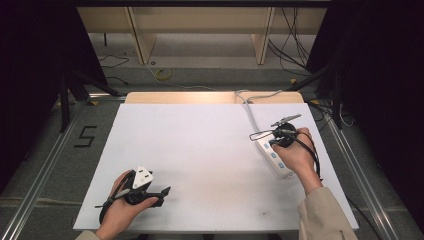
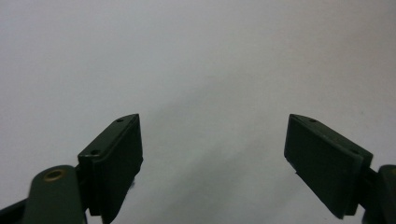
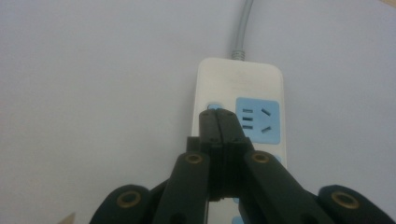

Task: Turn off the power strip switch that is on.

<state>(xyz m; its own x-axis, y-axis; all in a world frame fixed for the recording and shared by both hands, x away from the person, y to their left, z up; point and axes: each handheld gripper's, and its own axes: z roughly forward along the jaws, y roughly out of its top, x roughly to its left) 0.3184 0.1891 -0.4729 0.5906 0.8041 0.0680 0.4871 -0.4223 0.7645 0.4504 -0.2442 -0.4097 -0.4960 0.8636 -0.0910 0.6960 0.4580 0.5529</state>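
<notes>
White covering spreads over the table (image 1: pixel 200 150), with grey floor, loose wires and wooden furniture legs beyond its far edge. On the right side lies a white power strip (image 1: pixel 274 156) with blue sockets, its grey cord (image 1: pixel 248 102) running off toward the far edge. The right gripper (image 1: pixel 272 134) has its jaws pressed together, and their tips sit over the strip's near end, at a small blue button (image 3: pixel 213 107) beside the first socket; whether they touch it I cannot tell. The left gripper (image 1: pixel 162 192) rests near the front left of the table, well apart from the strip, jaws spread wide over bare white surface.
</notes>
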